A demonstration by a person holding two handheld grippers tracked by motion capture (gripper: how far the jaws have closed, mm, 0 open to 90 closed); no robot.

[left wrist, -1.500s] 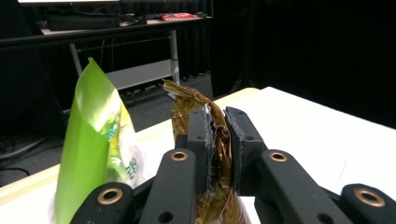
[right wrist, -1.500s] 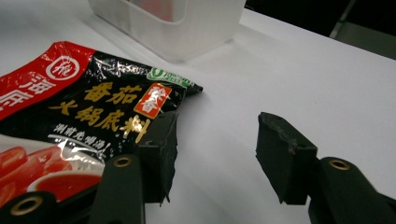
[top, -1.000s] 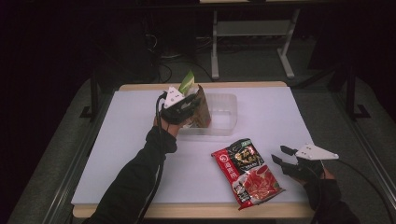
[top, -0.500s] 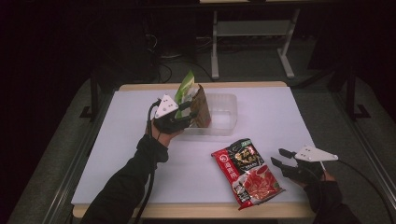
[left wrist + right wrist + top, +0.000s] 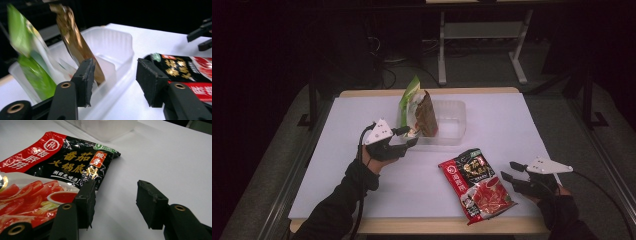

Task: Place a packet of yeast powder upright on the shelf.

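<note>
Left tool (image 5: 409, 137) has just been opening, jaws apart with nothing between them; right tool (image 5: 508, 171) hovers near right, jaws apart.

White table (image 5: 337, 165) with light wood edge, under direct light; room around it dark. Grey carpeted floor (image 5: 562, 107) on all sides. Beyond the far edge: white metal desk frame (image 5: 482, 37), tangled cables (image 5: 387, 62) on floor, black background.
</note>
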